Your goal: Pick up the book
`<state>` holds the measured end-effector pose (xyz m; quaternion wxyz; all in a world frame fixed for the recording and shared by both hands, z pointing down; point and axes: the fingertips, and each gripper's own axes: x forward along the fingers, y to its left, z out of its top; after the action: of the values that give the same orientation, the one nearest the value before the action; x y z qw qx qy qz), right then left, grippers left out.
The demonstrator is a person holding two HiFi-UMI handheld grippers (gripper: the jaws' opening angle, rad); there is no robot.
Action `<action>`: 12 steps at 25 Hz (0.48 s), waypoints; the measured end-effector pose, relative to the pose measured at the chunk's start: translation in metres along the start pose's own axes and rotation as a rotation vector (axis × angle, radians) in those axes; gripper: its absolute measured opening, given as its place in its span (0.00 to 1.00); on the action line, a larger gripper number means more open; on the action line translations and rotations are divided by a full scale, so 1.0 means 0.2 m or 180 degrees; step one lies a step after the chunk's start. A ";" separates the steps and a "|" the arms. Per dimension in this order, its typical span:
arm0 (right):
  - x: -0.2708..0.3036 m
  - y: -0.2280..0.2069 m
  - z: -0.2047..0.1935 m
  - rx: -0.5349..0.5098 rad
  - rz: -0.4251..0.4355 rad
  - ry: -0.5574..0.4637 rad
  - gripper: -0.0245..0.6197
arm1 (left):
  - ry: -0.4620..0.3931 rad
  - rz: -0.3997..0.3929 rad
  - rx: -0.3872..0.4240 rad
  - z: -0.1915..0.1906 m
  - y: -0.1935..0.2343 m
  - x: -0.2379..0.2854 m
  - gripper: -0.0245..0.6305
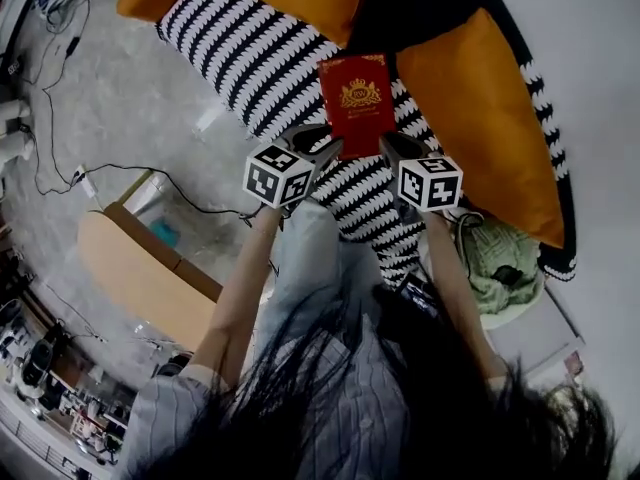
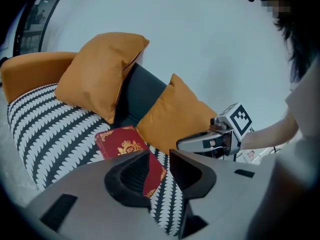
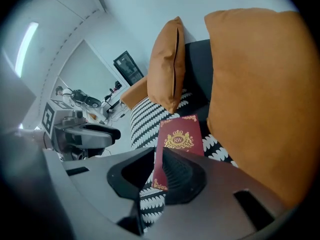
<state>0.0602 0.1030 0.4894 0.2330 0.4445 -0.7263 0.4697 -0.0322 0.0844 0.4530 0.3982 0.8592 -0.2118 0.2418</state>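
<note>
The left gripper (image 2: 160,154) holds its jaws apart, empty; the red book (image 2: 120,144) lies just beyond their tips on the striped cushion (image 2: 50,129); the right gripper (image 3: 158,152) has its jaws closed on nothing, the book just ahead.

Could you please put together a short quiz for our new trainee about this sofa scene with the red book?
1. True or false: the book lies open.
2. What colour are the cushions next to the book? A green, B orange, C white.
3. Which one has its jaws apart: the left hand-held gripper or the right hand-held gripper?

Key
1. False: it is closed, front cover up.
2. B.
3. The left one. The right one is shut and holds nothing.
</note>
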 end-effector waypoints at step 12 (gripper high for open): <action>0.34 -0.19 -0.21 0.0462 0.0076 0.0154 0.14 | 0.0270 0.0110 -0.0087 -0.23 0.36 0.19 0.22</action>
<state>0.0553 0.1048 0.5776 0.2120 0.4401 -0.6897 0.5345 -0.0534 0.0717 0.5429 0.4142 0.8388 -0.2128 0.2820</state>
